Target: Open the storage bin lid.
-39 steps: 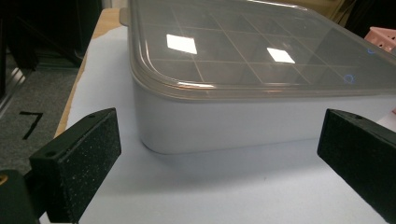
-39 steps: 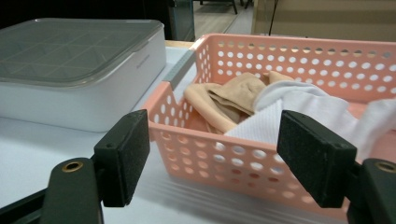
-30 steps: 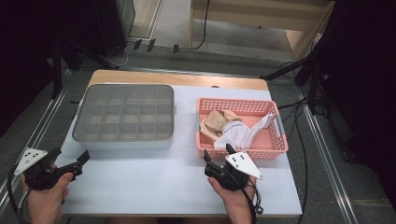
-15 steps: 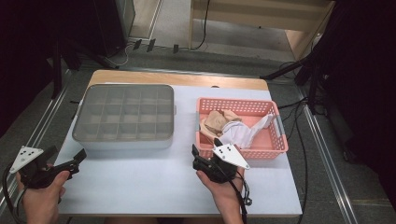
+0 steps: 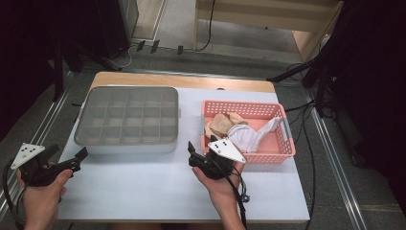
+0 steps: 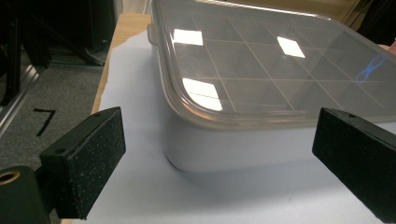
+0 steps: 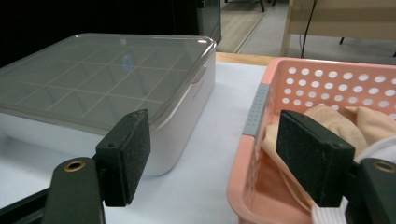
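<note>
The lidded box (image 5: 127, 120) sits on the left half of the worktop (image 5: 158, 191), its clear lid closed over a grid of compartments. My left gripper (image 5: 67, 160) hovers just off the box's near left corner, jaws spread wide and holding nothing; in the left gripper view that corner lies between them, untouched. My right gripper (image 5: 194, 154) hangs between the box and the pink basket (image 5: 282, 127), jaws also wide apart and empty. In the right gripper view one jaw stands before the box's corner, the other over the basket's rim. Tan and white cloths (image 5: 239, 134) lie bunched inside the basket.
</note>
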The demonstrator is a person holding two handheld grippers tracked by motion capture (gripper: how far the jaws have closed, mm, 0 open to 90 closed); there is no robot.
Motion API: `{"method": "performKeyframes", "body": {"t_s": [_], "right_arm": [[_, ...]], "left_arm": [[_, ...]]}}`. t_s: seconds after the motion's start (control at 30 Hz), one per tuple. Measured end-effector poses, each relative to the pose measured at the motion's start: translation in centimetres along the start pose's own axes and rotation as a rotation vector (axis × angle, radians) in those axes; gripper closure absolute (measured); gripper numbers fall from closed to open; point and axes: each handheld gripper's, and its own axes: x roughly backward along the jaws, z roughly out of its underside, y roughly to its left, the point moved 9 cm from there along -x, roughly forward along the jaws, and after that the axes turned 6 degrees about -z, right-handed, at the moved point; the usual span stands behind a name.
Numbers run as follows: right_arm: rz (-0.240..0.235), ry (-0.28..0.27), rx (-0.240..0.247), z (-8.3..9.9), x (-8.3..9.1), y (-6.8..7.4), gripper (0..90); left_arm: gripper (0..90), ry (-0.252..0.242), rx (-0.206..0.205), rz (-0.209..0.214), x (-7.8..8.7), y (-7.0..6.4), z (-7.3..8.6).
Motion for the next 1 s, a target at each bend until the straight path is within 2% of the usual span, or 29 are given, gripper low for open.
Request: {"method": "performKeyframes", "body": {"t_s": [0.23,0.33,0.4,0.47,0.5,0.63,0.8,1.0], "right_arm": [[-0.014,0.006,-0.015,-0.6,-1.8,0.8,28.8],[-0.003,0.017,-0.014,-0.6,-2.7,1.1,32.5],[0.020,0.029,-0.015,-0.5,-3.2,1.0,36.5],[0.034,0.035,-0.019,-0.5,-3.7,1.0,38.4],[0.036,0.039,-0.021,-0.6,-4.0,1.0,38.9],[0.035,0.041,-0.028,-1.0,-4.8,1.2,39.4],[0.039,0.053,-0.022,-1.3,-6.1,1.1,41.7],[0.032,0.068,-0.062,-1.4,-7.5,0.6,43.8]], "left_arm": [[5.6,0.035,-0.009,0.001,-1.1,0.5,-0.5],[7.2,0.043,-0.003,0.000,-1.6,0.9,-0.8],[7.7,0.039,0.008,0.006,-2.0,1.0,-1.0],[14.3,0.031,0.015,0.011,-2.3,1.1,-1.3],[14.1,0.036,0.015,0.014,-2.4,1.2,-1.3],[14.5,0.043,0.031,0.030,-3.0,1.3,-1.6],[17.7,0.040,0.020,0.034,-3.5,1.4,-2.0],[17.8,0.064,0.030,0.030,-4.5,2.2,-2.4]]}}
